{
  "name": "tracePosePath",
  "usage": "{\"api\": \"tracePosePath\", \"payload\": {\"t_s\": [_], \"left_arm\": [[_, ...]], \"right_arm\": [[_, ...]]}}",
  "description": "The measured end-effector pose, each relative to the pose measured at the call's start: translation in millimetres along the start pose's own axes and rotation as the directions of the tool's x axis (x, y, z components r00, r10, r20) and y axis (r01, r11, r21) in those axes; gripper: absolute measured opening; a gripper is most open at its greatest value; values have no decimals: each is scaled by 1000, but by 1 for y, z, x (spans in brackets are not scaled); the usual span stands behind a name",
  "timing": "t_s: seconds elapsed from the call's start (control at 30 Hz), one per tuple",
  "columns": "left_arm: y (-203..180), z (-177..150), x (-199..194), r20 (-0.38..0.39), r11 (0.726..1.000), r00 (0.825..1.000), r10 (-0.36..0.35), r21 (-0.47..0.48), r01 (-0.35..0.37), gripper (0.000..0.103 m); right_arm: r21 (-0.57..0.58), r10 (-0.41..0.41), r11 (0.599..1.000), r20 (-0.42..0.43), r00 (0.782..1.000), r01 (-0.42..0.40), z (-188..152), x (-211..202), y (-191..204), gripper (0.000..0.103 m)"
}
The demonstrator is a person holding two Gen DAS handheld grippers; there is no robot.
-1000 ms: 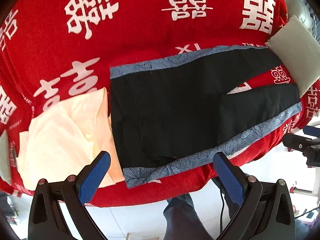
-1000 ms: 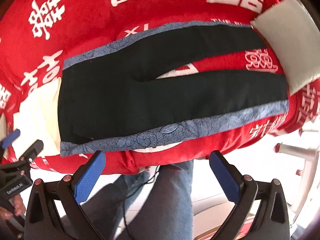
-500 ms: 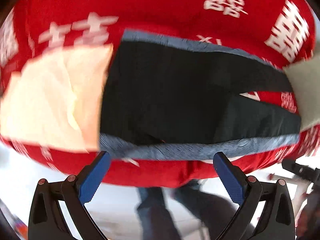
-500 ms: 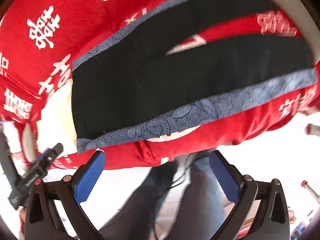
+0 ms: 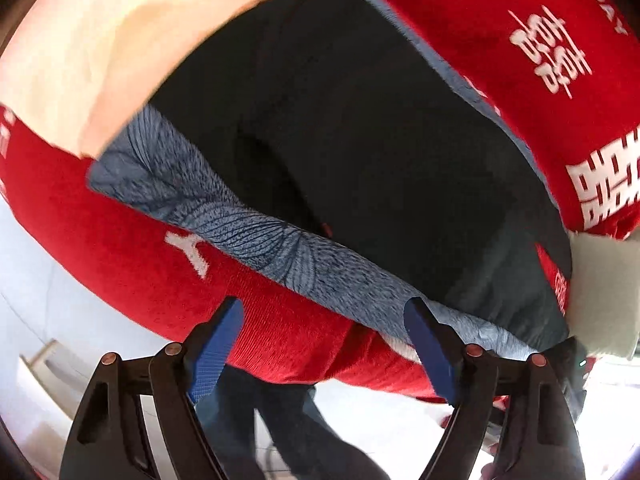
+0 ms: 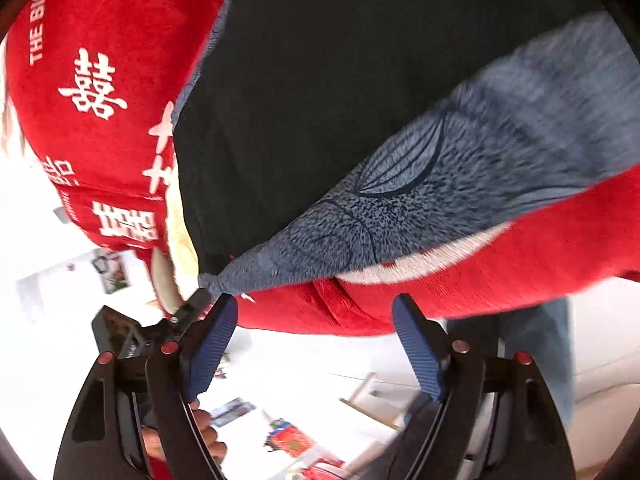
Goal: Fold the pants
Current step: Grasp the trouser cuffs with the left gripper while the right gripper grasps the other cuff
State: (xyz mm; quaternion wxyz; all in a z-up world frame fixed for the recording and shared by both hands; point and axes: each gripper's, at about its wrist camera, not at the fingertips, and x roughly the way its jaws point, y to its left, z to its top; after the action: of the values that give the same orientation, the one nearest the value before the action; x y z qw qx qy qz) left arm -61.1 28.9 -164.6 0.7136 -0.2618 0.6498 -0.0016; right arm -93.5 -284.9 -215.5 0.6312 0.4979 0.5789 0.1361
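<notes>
we are at the approach to the first grasp: the pants (image 5: 360, 128) lie flat on the red blanket (image 5: 132, 248), black with a blue-grey patterned side band (image 5: 256, 236) along the near edge, waist end beside a cream cloth (image 5: 100, 40) and leg ends by a pale cushion (image 5: 600, 288). nothing is folded yet, as far as we can judge.

our left gripper (image 5: 324, 320) hangs just off the near edge, and its fingers have just been closing a little from full spread but stand wide apart with only blanket and the band's edge showing between them; neither pad presses on cloth. our right gripper (image 6: 316, 316) is the same, partly narrowed, still apart, empty, its left finger (image 6: 212, 344) just beside the band's near corner (image 6: 212, 282).

next, we judge, each gripper should slide onto the near band edge and pinch it, taking the pants and not the blanket beneath, before carrying that edge across.
</notes>
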Motion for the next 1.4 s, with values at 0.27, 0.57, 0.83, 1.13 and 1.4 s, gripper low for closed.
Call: {"api": "tracePosePath", "payload": {"t_s": [0.27,0.57,0.83,1.13,1.4], "left_arm": [[12,3,10,12,999,999,-48,-22,49,84],[23,14,10,1,995,996,-86,-60,86,84],[29,22,5,3,995,997,-83,-63,83,84],[34,28,-4,5,974,987,-160,-161,159,85],[36,52,5,32,960,988,-154,-234,157,72]], "right_arm": [[15,193,981,42,980,-194,0,19,-14,82],[87,286,951,122,950,-297,14,27,-9,81],[148,309,934,126,943,-326,13,38,-11,76],[80,251,963,88,964,-258,21,23,25,13],[-11,277,961,31,960,-277,25,8,47,13]]}}
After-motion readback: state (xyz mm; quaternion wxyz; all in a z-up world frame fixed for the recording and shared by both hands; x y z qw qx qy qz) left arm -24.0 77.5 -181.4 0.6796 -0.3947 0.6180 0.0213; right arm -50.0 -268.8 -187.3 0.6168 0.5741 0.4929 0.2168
